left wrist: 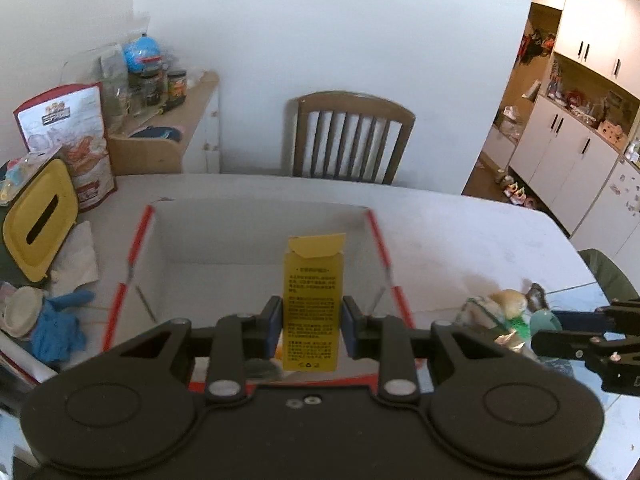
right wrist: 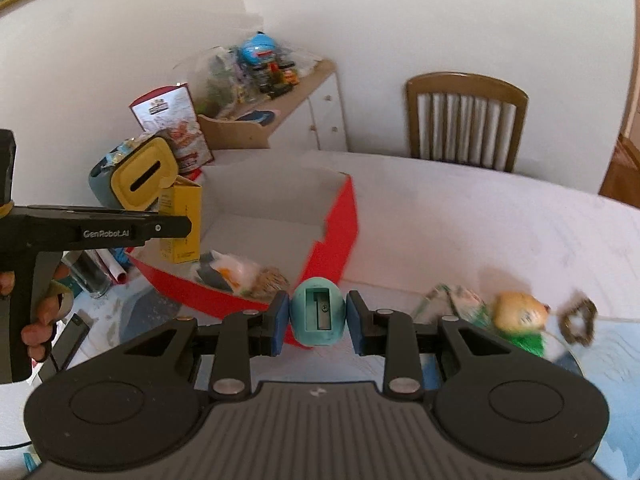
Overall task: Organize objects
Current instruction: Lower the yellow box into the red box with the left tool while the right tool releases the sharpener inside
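My left gripper (left wrist: 312, 322) is shut on a tall yellow carton (left wrist: 313, 300) with its top flap up, held upright over the near part of an open red box (left wrist: 138, 240) with a white inside. The right wrist view shows that carton (right wrist: 181, 222) from the side, above the box's (right wrist: 340, 220) left corner. My right gripper (right wrist: 318, 318) is shut on a teal egg-shaped pencil sharpener (right wrist: 318, 312), just before the box's near wall. Several small wrapped items (right wrist: 240, 276) lie in the box's near corner.
On the white table (left wrist: 460, 232), right of the box, lie a green-and-white packet (right wrist: 456, 300), a round yellow toy (right wrist: 520, 312) and a small metal ornament (right wrist: 578, 322). A yellow-lidded tissue holder (left wrist: 40, 220), a snack bag (left wrist: 80, 140) and a blue cloth (left wrist: 56, 328) crowd the left. A wooden chair (left wrist: 352, 136) stands behind.
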Tool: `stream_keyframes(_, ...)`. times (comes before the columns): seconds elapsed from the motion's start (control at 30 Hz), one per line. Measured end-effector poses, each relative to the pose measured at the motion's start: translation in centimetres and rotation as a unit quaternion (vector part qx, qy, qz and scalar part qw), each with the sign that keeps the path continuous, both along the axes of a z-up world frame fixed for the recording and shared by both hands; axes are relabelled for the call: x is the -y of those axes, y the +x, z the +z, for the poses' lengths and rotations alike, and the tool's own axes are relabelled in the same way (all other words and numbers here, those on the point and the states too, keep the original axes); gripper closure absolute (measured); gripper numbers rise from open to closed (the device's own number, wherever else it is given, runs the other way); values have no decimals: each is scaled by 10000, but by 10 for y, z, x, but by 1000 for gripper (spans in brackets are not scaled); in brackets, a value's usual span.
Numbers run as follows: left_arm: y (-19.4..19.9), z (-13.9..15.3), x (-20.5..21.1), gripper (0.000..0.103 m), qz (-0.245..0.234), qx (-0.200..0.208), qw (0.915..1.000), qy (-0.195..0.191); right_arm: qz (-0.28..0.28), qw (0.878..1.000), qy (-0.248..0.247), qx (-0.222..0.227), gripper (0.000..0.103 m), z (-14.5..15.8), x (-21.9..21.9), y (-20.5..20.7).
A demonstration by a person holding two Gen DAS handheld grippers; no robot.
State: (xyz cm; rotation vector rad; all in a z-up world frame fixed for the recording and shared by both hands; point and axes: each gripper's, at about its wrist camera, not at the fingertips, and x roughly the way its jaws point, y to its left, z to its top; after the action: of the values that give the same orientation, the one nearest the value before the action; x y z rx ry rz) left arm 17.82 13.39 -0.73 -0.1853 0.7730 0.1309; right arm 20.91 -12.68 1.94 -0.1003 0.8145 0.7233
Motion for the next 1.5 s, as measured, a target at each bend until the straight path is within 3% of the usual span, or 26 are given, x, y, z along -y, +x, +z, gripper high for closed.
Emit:
stream_keyframes(0.2,18,-16,-45,74,166,-344,9992,-101,95,9999,-43,21,73,-3,-48,12)
stream_keyframes(0.47,52,-40,-78,74,228,-677,9972,205,56,9999,-144,-46,73,-17,-106,37)
stream_keyframes(0.93,113,-86,-93,74,100,-1364,9899,375,-168,9956,-853,-337,73,-91,-186,98)
stream_keyframes(1.23,134,-116,-94,74,-97,-1911,9799,557,-113,9886,-1352,-650,73,-120,-215,119)
stream_keyframes(1.5,146,-128,-104,74,-186,-2227,9738,429,-204,9824,-1531,-1049,73,-138,-225,130)
